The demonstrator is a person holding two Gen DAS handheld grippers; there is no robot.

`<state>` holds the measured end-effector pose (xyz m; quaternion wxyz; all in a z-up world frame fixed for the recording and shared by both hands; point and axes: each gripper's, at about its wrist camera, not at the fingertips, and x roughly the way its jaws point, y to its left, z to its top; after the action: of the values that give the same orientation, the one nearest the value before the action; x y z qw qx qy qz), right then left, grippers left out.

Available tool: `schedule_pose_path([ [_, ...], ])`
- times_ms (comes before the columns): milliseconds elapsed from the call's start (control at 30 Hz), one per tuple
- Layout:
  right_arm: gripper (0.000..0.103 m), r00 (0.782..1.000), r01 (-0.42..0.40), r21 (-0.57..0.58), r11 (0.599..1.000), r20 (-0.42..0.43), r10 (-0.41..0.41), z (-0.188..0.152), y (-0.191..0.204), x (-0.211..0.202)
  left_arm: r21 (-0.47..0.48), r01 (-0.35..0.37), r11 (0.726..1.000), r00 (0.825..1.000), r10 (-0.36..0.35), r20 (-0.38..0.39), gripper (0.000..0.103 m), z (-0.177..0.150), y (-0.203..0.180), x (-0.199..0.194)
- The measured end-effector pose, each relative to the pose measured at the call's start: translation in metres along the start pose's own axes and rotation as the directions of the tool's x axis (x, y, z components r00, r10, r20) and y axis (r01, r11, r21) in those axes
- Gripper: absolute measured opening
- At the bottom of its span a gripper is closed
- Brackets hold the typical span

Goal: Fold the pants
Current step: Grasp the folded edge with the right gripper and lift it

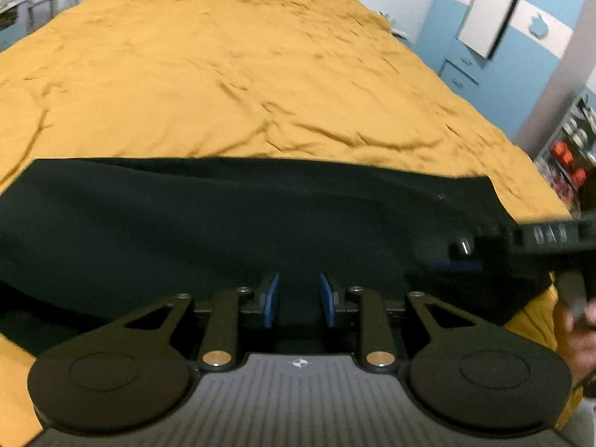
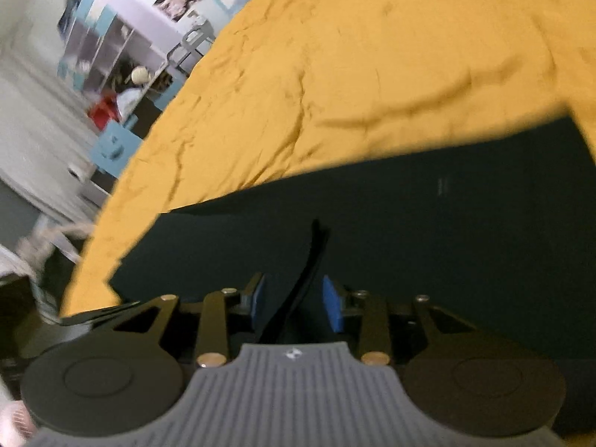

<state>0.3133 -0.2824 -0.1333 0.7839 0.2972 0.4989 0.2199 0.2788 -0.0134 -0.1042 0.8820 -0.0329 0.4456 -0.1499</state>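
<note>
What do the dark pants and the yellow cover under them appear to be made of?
The pants look like smooth, matte woven cloth, black or very dark green: they lie flat with soft folds and no sheen, though the fibre cannot be told. The yellow cover looks like thin matte fabric, perhaps cotton, judging by its many fine, sharp wrinkles.

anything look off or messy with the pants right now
One thing: in the right wrist view a ridge of the black pants stands up between the open fingers of the right gripper instead of lying flat. The mustard bedspread is wrinkled. Nothing looks damaged.
</note>
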Motion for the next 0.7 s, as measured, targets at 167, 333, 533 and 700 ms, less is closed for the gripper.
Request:
schedule_pose_path([
  [167, 0.034, 0.998, -0.051, 0.167, 0.985, -0.035, 0.058, -0.005, -0.020, 0.024, -0.039, -0.058, 0.998, 0.997, 0.061, 0.053, 0.030, 0.004, 0.019, -0.023],
  [333, 0.023, 0.996, -0.072, 0.243, 0.967, -0.042, 0.084, -0.003, -0.026, 0.042, -0.091, -0.130, 0.987, 0.984, 0.140, 0.107, 0.030, 0.003, 0.047, -0.051],
  [533, 0.000, 0.997, -0.065, 0.150, 0.987, -0.020, 0.069, 0.006, 0.004, 0.033, -0.158, -0.262, 0.952, 0.942, 0.288, 0.175, 0.030, -0.005, 0.085, -0.096],
  [700, 0.000, 0.997, -0.075, -0.060, 0.995, 0.024, 0.076, 0.047, 0.077, 0.002, -0.187, -0.327, 0.926, 0.916, 0.360, 0.180, 0.030, -0.019, 0.115, -0.128],
])
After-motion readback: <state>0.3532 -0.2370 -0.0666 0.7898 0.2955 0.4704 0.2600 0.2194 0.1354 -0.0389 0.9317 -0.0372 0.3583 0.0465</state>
